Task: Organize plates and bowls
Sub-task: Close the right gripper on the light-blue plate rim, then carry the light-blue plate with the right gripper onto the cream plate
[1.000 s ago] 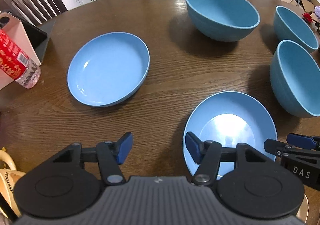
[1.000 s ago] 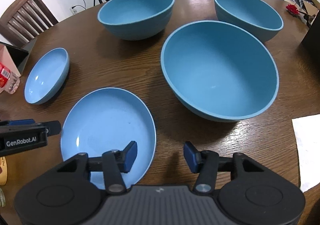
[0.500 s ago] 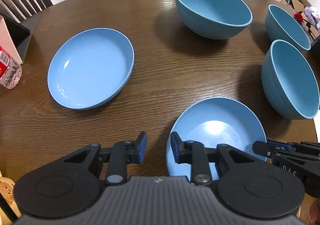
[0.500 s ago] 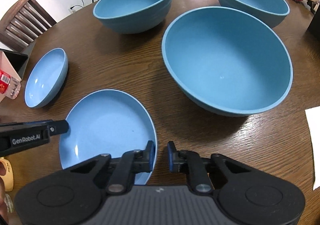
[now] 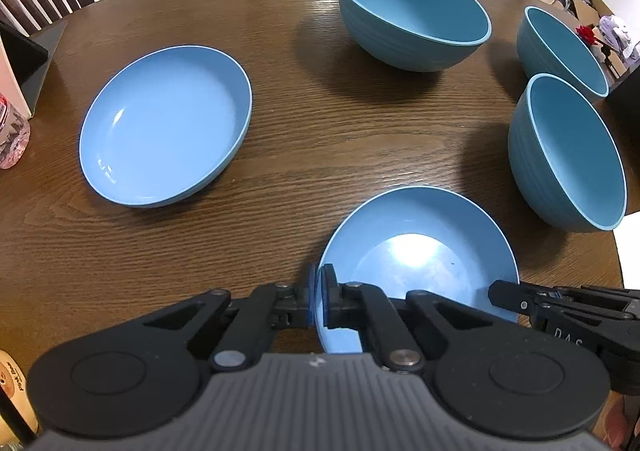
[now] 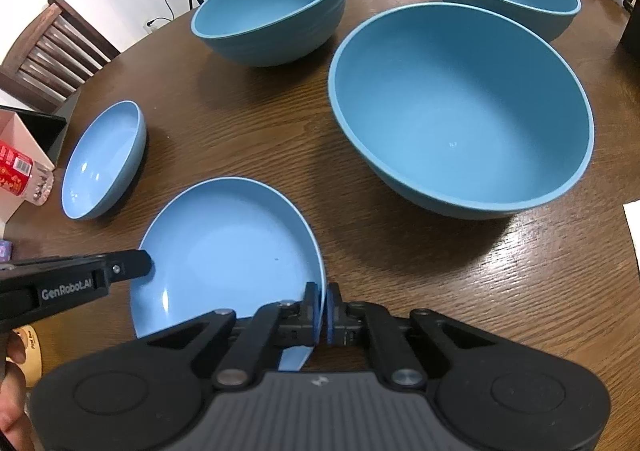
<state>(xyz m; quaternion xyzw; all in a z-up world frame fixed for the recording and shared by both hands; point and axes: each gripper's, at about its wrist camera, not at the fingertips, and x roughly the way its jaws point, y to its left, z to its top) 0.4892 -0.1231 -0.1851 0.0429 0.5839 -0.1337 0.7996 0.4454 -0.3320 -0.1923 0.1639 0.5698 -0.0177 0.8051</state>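
Both my tongs have just been closing and now pinch the near plate [image 5: 416, 251] by its rim: the left gripper [image 5: 318, 301] on its left edge, the right gripper [image 6: 322, 311] on its right edge, so the plate lies straight between them on the table [image 5: 320, 131]. The other plate [image 5: 164, 135] sits apart to the left, nearer my left hand. Three bowls stand beyond; the nearest bowl [image 6: 460, 111] crowds the right side.
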